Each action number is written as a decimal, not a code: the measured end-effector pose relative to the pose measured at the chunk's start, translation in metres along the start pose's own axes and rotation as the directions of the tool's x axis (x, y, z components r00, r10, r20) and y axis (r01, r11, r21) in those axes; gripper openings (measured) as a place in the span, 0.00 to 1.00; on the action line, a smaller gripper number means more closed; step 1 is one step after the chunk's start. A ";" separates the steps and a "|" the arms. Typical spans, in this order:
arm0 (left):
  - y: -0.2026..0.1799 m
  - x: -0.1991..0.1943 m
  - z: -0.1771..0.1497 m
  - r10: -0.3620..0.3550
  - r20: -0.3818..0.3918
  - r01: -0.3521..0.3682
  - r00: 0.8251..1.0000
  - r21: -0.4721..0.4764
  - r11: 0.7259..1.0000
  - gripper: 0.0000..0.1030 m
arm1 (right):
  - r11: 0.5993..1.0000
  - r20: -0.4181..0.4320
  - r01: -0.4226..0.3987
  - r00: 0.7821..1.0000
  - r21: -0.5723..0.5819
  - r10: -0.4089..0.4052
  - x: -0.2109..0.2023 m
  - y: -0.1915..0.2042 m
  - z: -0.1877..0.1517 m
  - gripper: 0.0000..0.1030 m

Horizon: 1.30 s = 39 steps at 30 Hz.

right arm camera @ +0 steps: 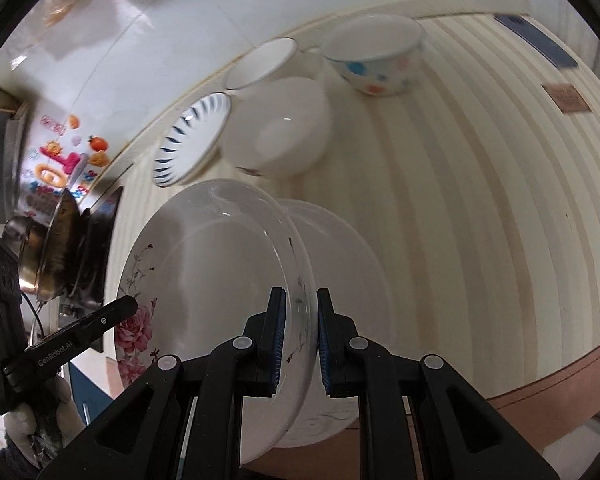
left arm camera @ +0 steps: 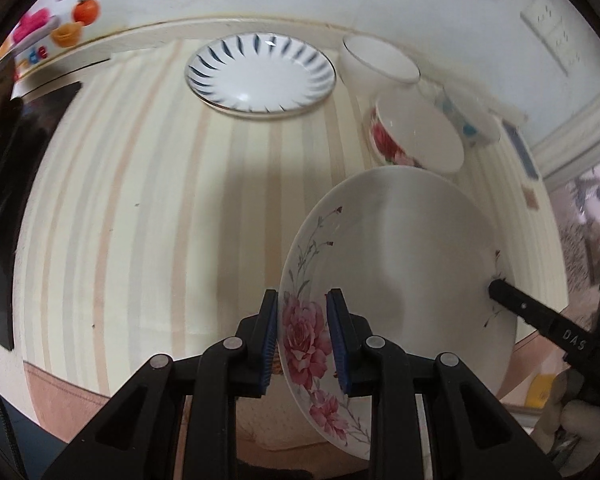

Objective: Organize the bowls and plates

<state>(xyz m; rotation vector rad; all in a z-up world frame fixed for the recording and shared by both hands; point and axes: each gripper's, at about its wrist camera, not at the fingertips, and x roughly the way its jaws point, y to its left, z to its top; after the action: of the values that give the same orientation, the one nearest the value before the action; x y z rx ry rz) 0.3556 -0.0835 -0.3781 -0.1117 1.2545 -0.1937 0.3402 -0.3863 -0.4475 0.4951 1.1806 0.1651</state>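
Plate [left arm camera: 400, 280], glazed and floral, pinched at opposite rims by left claw [left arm camera: 302, 344] and right claw [right arm camera: 301, 344], both nearly closed on it, tilted above striped table [left arm camera: 160, 200]. Probably stiff, slick, breakable; best gripped at rim. Ahead lie blue-striped plate [left arm camera: 260, 74] and bowls [left arm camera: 416, 136].

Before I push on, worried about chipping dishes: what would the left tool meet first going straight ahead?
Probably the blue-striped plate, though depth is unclear; the left tool grips the flowered plate.

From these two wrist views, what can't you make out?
- Left wrist: spotted bowl mostly hidden behind rose bowl.
- Right wrist: rose bowl's flowers face away.
- Both: flower plate underside; whether it touches the table.
- Left wrist: wall sticker cut by edge.
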 end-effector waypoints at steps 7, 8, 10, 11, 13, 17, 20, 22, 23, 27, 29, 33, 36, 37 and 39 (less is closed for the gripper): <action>-0.013 0.024 -0.002 0.033 -0.049 -0.031 0.998 0.032 0.999 0.21 | 1.000 -0.015 0.025 1.000 0.005 -0.024 0.012 -0.019 0.002 0.16; -0.015 0.026 -0.002 0.039 -0.052 -0.037 0.998 0.038 0.999 0.21 | 1.000 -0.015 0.027 1.000 0.003 -0.027 0.013 -0.020 0.002 0.16; -0.018 0.029 -0.002 0.053 -0.057 -0.050 0.997 0.052 0.997 0.21 | 1.000 -0.015 0.030 0.999 0.001 -0.030 0.014 -0.021 0.004 0.16; -0.018 0.031 -0.002 0.058 -0.059 -0.055 0.997 0.054 0.997 0.21 | 1.000 -0.015 0.029 0.999 0.002 -0.029 0.015 -0.023 0.004 0.16; -0.020 0.034 -0.001 0.072 -0.065 -0.068 0.995 0.056 0.996 0.21 | 1.000 -0.019 0.031 0.999 -0.001 -0.031 0.018 -0.021 0.006 0.16; -0.022 0.039 -0.002 0.090 -0.073 -0.086 0.993 0.059 0.995 0.21 | 0.999 -0.029 0.034 0.999 -0.015 -0.035 0.023 -0.019 0.008 0.16; -0.023 0.041 -0.006 0.103 -0.071 -0.098 0.992 0.067 0.993 0.21 | 0.999 -0.038 0.038 0.999 -0.030 -0.039 0.026 -0.017 0.006 0.16; -0.025 0.041 -0.008 0.113 -0.072 -0.108 0.991 0.071 0.992 0.21 | 0.998 -0.042 0.044 0.998 -0.045 -0.046 0.026 -0.016 0.004 0.16; -0.024 0.041 -0.008 0.115 -0.072 -0.110 0.991 0.071 0.991 0.21 | 0.998 -0.045 0.043 0.998 -0.047 -0.045 0.027 -0.015 0.004 0.16; -0.027 0.044 -0.008 0.128 -0.079 -0.122 0.989 0.072 0.990 0.21 | 0.998 -0.062 0.038 0.997 -0.057 -0.041 0.028 -0.015 0.004 0.16; -0.028 0.046 -0.008 0.137 -0.080 -0.132 0.987 0.075 0.988 0.21 | 0.997 -0.076 0.039 0.996 -0.065 -0.043 0.029 -0.014 0.004 0.16; -0.027 0.050 -0.009 0.139 -0.103 -0.133 0.985 0.067 0.989 0.21 | 0.998 -0.126 0.029 0.991 -0.055 -0.036 0.031 -0.014 0.006 0.18; -0.020 0.053 -0.009 0.123 -0.135 -0.119 0.983 0.032 0.992 0.22 | 1.000 -0.184 0.013 0.983 -0.014 -0.015 0.032 -0.018 0.009 0.19; -0.018 0.051 -0.010 0.125 -0.134 -0.124 0.983 0.021 0.992 0.22 | 1.000 -0.209 0.002 0.978 0.007 -0.001 0.033 -0.021 0.010 0.19; -0.011 0.040 -0.009 0.113 -0.134 -0.115 0.985 -0.007 0.993 0.22 | 0.999 -0.241 -0.023 0.970 0.037 0.031 0.032 -0.026 0.011 0.20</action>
<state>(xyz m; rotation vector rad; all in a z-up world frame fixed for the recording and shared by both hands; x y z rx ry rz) 0.3582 -0.1019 -0.4163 -0.0399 1.3917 -0.0939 0.3589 -0.4000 -0.4837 0.5318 1.4167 0.2338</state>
